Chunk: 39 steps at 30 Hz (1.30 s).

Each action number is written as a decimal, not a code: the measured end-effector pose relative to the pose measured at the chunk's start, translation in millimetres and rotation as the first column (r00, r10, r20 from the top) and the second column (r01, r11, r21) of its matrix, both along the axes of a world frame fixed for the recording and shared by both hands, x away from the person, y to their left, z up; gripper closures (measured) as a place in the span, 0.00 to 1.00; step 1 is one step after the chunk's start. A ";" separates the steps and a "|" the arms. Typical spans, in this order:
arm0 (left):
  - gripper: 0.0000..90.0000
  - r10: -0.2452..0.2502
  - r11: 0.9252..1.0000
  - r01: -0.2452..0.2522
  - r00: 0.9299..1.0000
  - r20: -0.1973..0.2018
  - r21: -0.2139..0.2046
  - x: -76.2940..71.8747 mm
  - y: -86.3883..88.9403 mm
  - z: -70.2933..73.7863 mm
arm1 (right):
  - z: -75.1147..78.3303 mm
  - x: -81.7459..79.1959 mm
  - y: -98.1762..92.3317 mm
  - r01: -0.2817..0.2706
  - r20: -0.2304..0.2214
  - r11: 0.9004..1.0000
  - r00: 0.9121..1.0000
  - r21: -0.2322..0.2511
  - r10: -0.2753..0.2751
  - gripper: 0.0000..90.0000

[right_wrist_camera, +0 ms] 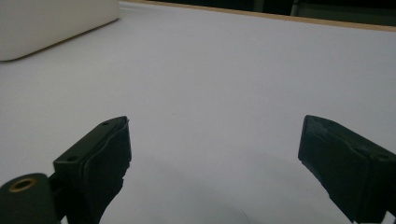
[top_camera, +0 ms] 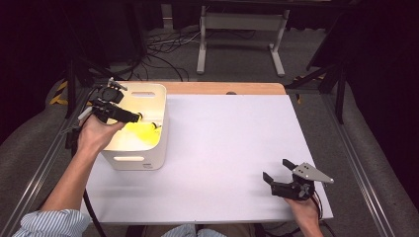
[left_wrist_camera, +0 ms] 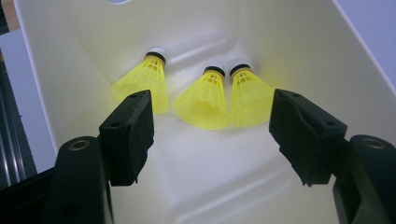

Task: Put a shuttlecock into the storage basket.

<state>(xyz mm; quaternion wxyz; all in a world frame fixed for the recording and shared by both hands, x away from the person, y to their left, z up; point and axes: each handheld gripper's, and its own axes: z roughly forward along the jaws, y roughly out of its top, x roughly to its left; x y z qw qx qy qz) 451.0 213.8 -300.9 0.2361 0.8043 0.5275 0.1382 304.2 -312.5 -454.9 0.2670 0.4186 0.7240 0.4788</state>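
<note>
From the high view I see a white table top [top_camera: 227, 158] with a strip of bare wood along its far edge, set on a grey carpeted floor; beyond it stand the white legs of another table and a tangle of dark cables, and black rails run along both sides of my station. A cream plastic bin [top_camera: 143, 160] with slotted handles sits on the left part of the table, near its left edge. Inside it lie three yellow shuttlecocks [left_wrist_camera: 205, 100], close together on the bin floor with their dark-banded corks pointing toward the far wall; the two on the right in the left gripper view are touching or nearly so, the third lies a little apart. My left gripper [top_camera: 136, 117] is held over the bin's open top, the hand gripping its body from the near-left side and the forearm, in a striped sleeve, coming up from the bottom left corner. Its jaws stand wide apart with nothing between the pads, above the shuttlecocks and not touching them. My right gripper [top_camera: 277, 170] rests low at the near right of the table, well apart from the bin, pointed left and slightly away from me, jaws spread wide over bare white surface and holding nothing.
</note>
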 end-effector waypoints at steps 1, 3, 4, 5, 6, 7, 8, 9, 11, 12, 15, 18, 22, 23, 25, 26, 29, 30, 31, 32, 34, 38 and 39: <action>0.35 0.000 1.000 0.000 1.000 0.001 0.002 -0.1 0.1 -0.2 | 0.1 -0.1 -0.1 0.000 0.000 1.000 1.000 0.001 0.000 0.11; 0.35 -0.001 1.000 0.001 1.000 -0.002 0.005 -0.4 0.8 -0.2 | 0.1 -0.2 -0.2 0.001 0.001 1.000 1.000 0.002 -0.001 0.11; 0.35 -0.001 1.000 0.001 1.000 -0.003 0.005 -0.6 1.6 -0.1 | 0.2 -0.2 -0.3 0.000 0.001 1.000 1.000 0.003 0.000 0.11; 0.35 0.002 1.000 -0.002 1.000 -0.004 0.006 -1.0 2.9 0.1 | 0.2 -0.2 -0.3 -0.001 0.002 1.000 1.000 0.002 0.001 0.11; 0.35 0.005 1.000 -0.005 1.000 -0.004 0.003 -1.5 4.2 0.3 | 0.1 -0.2 -0.4 0.000 0.001 1.000 1.000 0.002 0.000 0.11; 0.35 0.006 1.000 -0.006 1.000 -0.002 0.002 -1.9 5.3 0.5 | 0.2 -0.3 -0.3 0.000 0.000 1.000 1.000 0.002 0.000 0.11; 0.35 0.009 1.000 -0.009 1.000 -0.002 0.004 -2.8 7.4 1.1 | 0.2 -0.4 -0.2 0.000 0.001 1.000 1.000 0.002 0.000 0.11; 0.35 0.011 1.000 -0.011 1.000 -0.001 0.001 -3.4 8.9 1.4 | 0.3 -0.4 0.0 0.000 0.001 1.000 1.000 0.001 0.000 0.11; 0.35 0.013 1.000 -0.013 1.000 -0.001 0.001 -4.0 11.3 1.9 | 0.3 -0.4 0.1 -0.001 0.000 1.000 1.000 0.000 0.001 0.11; 0.35 0.017 1.000 -0.017 1.000 0.000 -0.001 -4.5 13.6 2.1 | 0.3 -0.4 0.3 0.000 -0.001 1.000 1.000 -0.002 0.000 0.11; 0.35 0.025 1.000 -0.025 1.000 -0.003 -0.006 -5.5 19.5 2.1 | 0.0 -0.1 0.6 0.000 -0.003 1.000 1.000 -0.004 0.000 0.11; 0.35 0.032 0.999 -0.032 0.999 -0.001 -0.010 -6.7 22.5 1.9 | 0.0 -0.2 0.7 0.000 -0.003 1.000 1.000 -0.005 0.000 0.11; 0.36 0.035 0.999 -0.035 0.999 -0.002 -0.014 -7.2 26.6 1.9 | 0.0 -0.1 0.5 0.003 -0.004 1.000 1.000 -0.005 -0.003 0.11; 0.36 0.038 0.999 -0.038 0.999 -0.002 -0.016 -7.5 27.4 1.9 | 0.0 -0.1 0.3 0.003 -0.002 1.000 1.000 -0.005 -0.003 0.11; 0.36 0.043 0.999 -0.043 0.999 -0.002 -0.021 -8.2 29.9 2.0 | 0.1 -0.1 0.1 0.003 -0.001 1.000 1.000 -0.006 -0.003 0.11; 0.36 0.045 0.999 -0.045 0.999 -0.002 -0.022 -8.7 31.0 2.2 | 0.1 -0.3 0.1 0.002 -0.001 1.000 1.000 -0.005 -0.002 0.11; 0.36 0.050 0.998 -0.050 0.999 0.003 -0.027 -9.9 34.3 2.2 | 0.1 -0.1 0.2 0.002 -0.002 1.000 1.000 -0.006 -0.002 0.11; 0.36 0.052 0.998 -0.052 0.999 0.001 -0.029 -10.2 35.4 2.2 | 0.0 0.0 0.1 0.002 -0.002 1.000 1.000 -0.006 -0.002 0.11; 0.36 0.054 0.998 -0.054 0.999 0.000 -0.031 -10.5 36.6 2.3 | 0.0 -0.1 0.2 0.002 -0.002 1.000 1.000 -0.005 -0.002 0.11; 0.36 0.058 0.998 -0.058 0.998 0.002 -0.033 -11.0 37.7 2.4 | 0.1 -0.2 0.2 0.002 -0.002 1.000 1.000 -0.006 -0.002 0.11; 0.36 0.063 0.997 -0.062 0.998 0.006 -0.040 -12.4 40.3 3.3 | 0.2 -0.3 -0.1 0.001 0.002 1.000 1.000 -0.003 -0.001 0.11; 0.36 0.075 0.996 -0.074 0.997 0.009 -0.046 -14.2 47.3 3.9 | 0.1 -0.1 -0.4 0.001 0.000 1.000 1.000 -0.003 -0.001 0.11; 0.36 0.081 0.996 -0.080 0.997 0.008 -0.049 -14.6 49.4 3.8 | 0.1 0.0 -0.3 0.000 0.000 1.000 1.000 -0.004 0.000 0.11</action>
